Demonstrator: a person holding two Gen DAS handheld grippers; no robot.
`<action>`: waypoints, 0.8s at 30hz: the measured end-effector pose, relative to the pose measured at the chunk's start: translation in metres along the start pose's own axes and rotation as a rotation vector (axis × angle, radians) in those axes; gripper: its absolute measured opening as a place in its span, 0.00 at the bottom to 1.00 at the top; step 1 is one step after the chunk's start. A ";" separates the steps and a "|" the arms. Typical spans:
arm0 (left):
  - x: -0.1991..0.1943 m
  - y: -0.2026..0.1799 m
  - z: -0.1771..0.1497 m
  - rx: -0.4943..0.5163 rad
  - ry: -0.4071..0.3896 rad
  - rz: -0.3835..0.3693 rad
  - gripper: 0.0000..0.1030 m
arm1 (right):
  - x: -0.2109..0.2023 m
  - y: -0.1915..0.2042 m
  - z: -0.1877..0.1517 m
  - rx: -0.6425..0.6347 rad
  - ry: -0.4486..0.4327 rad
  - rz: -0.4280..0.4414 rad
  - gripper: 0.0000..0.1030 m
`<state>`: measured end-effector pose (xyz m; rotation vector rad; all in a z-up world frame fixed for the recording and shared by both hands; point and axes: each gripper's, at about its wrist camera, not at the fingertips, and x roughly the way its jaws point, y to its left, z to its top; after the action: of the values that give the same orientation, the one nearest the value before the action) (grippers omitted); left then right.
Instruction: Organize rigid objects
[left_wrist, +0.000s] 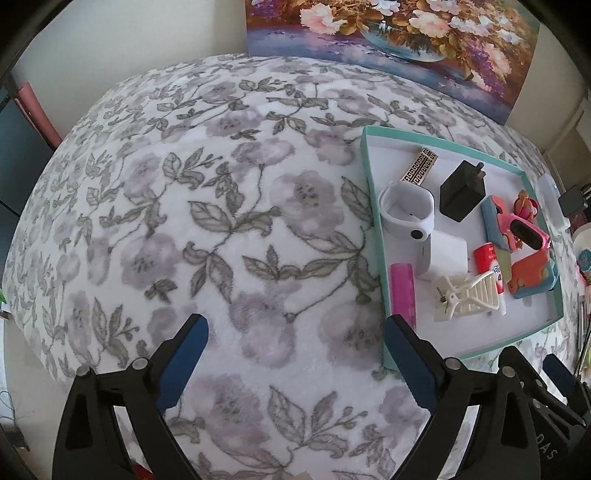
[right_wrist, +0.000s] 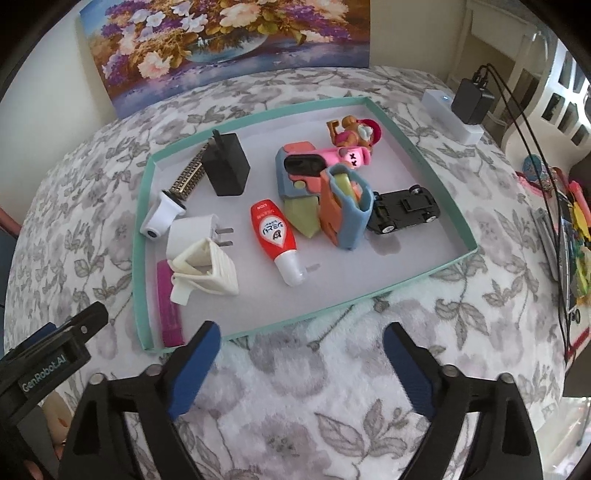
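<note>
The right gripper (right_wrist: 301, 350) hangs over the floral blanket (right_wrist: 332, 387) just short of the teal tray (right_wrist: 142, 236), its blue-padded fingers (right_wrist: 195, 369) spread wide with nothing between them; the left gripper (left_wrist: 295, 354) does the same off the tray's left side, jaws apart and empty. Everything rigid already appears to lie inside the tray: a magenta bar (right_wrist: 169, 306) along the near left wall, a cream hair claw (right_wrist: 207, 273) touching a white plug adapter (right_wrist: 192, 236), a white watch-style band (right_wrist: 160, 218), a patterned strip (right_wrist: 192, 173), a black charger (right_wrist: 226, 166) standing upright, a red-and-white tube (right_wrist: 277, 240), a multicoloured puzzle block (right_wrist: 325, 192) with pink sunglasses (right_wrist: 332, 158) lying on it, a cartoon figure (right_wrist: 354, 133) and an overturned black toy car (right_wrist: 404, 210). The step in hand looks like tidying within the tray, or finishing. To do it well, I would start with the toy car, since it lies apart on the right with free floor around it: come in from above, close across its narrow sides, and turn it onto its wheels. The left gripper could steady the tray's near wall, as thin card on soft blanket will likely slide or tilt.
</note>
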<state>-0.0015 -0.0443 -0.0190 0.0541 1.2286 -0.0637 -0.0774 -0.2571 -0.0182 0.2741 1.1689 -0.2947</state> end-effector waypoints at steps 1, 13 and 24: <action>-0.001 0.001 -0.001 0.000 -0.003 0.001 0.93 | -0.001 0.000 -0.001 0.002 -0.004 0.000 0.98; -0.012 0.005 -0.002 0.013 -0.040 0.014 0.93 | -0.006 -0.010 -0.004 0.048 -0.021 -0.009 1.00; -0.011 0.002 0.000 0.030 -0.027 -0.015 0.93 | -0.008 -0.011 -0.002 0.050 -0.040 -0.025 1.00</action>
<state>-0.0048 -0.0423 -0.0086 0.0698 1.2018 -0.0961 -0.0858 -0.2664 -0.0118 0.2967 1.1268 -0.3504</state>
